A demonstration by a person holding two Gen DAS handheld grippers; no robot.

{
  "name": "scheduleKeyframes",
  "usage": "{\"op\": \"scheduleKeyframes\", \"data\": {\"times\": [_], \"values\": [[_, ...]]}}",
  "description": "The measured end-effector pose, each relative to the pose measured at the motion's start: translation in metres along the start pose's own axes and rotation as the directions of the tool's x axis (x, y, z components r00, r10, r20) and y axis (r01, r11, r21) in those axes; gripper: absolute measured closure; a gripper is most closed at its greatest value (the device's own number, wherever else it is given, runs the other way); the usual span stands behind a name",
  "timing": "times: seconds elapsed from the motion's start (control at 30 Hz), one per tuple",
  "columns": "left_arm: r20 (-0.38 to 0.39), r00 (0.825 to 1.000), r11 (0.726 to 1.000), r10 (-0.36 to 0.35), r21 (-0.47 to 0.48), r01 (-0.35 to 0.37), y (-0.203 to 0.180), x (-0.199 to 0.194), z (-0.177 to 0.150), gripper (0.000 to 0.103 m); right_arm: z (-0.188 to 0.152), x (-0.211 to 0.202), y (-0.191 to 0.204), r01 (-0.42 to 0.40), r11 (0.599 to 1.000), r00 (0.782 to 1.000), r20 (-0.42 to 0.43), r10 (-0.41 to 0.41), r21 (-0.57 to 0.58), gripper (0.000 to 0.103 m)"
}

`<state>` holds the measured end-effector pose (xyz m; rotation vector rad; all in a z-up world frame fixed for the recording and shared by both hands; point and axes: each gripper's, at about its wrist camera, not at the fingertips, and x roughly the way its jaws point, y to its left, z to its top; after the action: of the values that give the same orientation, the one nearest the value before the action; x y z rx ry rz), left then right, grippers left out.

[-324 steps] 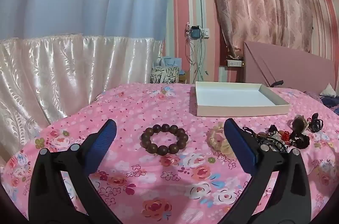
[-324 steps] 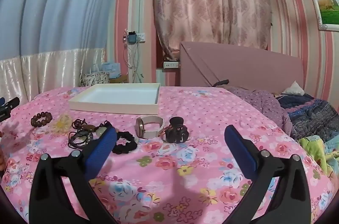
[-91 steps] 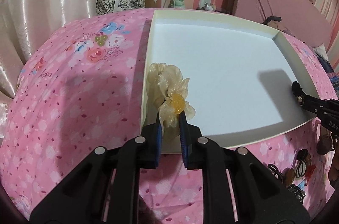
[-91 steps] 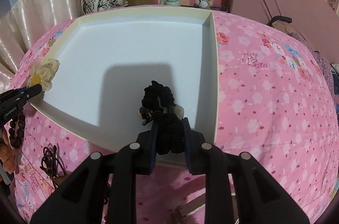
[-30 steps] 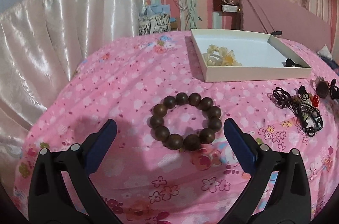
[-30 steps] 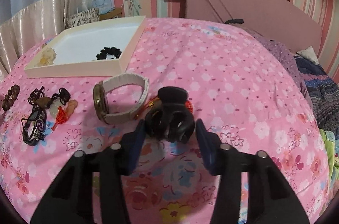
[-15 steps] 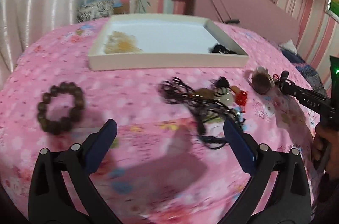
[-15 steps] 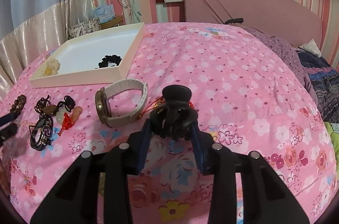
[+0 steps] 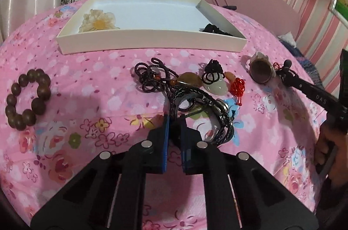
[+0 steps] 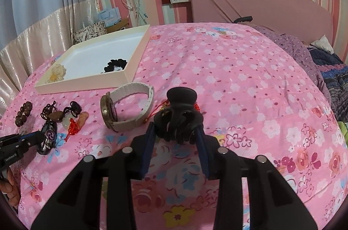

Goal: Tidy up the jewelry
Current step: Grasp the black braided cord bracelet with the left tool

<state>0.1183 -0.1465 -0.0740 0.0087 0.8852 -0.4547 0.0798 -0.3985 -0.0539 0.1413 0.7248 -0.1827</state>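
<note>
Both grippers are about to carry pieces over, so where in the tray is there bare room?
The white tray is bare across its middle and back, between the cream flower at its front left and the black scrunchie at its front right. The bedspread before it is crowded with corded pendants.

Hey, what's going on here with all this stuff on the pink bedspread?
A person is sorting jewelry into a shallow white tray on the bed. The left hand-held gripper has shut on a black braided cord bracelet, while the right hand-held gripper clamps a black plastic hair claw clip. A cream flower scrunchie and a black scrunchie already lie in the tray; a brown wooden bead bracelet waits outside.
</note>
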Motion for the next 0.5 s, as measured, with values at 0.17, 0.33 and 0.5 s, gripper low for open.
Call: {"op": "scheduleKeyframes", "data": {"times": [0.17,0.33,0.5], "values": [[0.044,0.999,1.0,-0.014,-0.022,0.015,0.005,-0.015,-0.004,0.096,-0.001,-0.01,-0.004,-0.028,0.999,0.998,0.051,0.027,0.022,0.067],[0.126,0.992,1.0,0.011,-0.021,-0.008,0.022,-0.049,-0.012,0.096,-0.007,-0.029,-0.012,-0.092,0.994,0.989,0.123,0.084,0.06,0.067],[0.147,0.989,0.997,-0.012,-0.071,0.023,0.054,-0.072,-0.011,0.096,-0.014,-0.04,-0.007,-0.114,0.992,0.983,0.148,0.104,0.056,0.067]]}}
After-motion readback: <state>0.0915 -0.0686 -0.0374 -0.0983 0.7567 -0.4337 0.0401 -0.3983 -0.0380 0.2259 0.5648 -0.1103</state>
